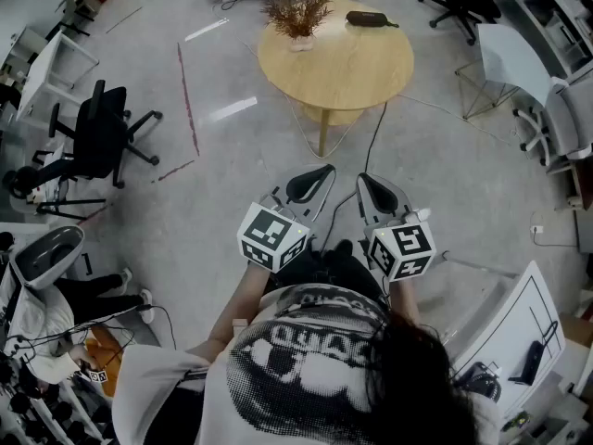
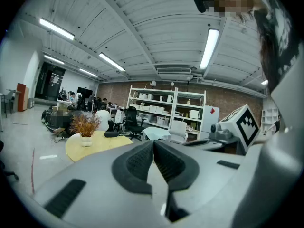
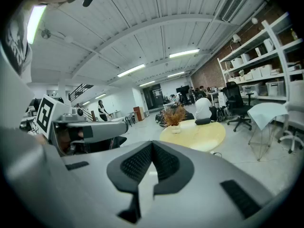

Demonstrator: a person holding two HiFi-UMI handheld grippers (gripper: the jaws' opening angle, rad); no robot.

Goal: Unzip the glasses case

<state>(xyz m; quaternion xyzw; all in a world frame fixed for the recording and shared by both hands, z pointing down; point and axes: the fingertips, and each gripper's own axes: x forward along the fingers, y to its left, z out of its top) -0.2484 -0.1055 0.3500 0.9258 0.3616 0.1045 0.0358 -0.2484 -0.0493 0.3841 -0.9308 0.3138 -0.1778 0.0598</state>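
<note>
The dark glasses case lies closed at the far edge of a round wooden table, a good way ahead of me across the floor. It also shows small on the table in the left gripper view as the case, and in the right gripper view as the case. I hold both grippers close to my body, side by side and far short of the table. My left gripper is shut with nothing in it, its pads meeting. My right gripper is likewise shut and empty.
A dried plant in a white pot stands on the table's left side. A cable runs over the floor from under the table. A black office chair stands at the left, white chairs at the right, and shelving beyond.
</note>
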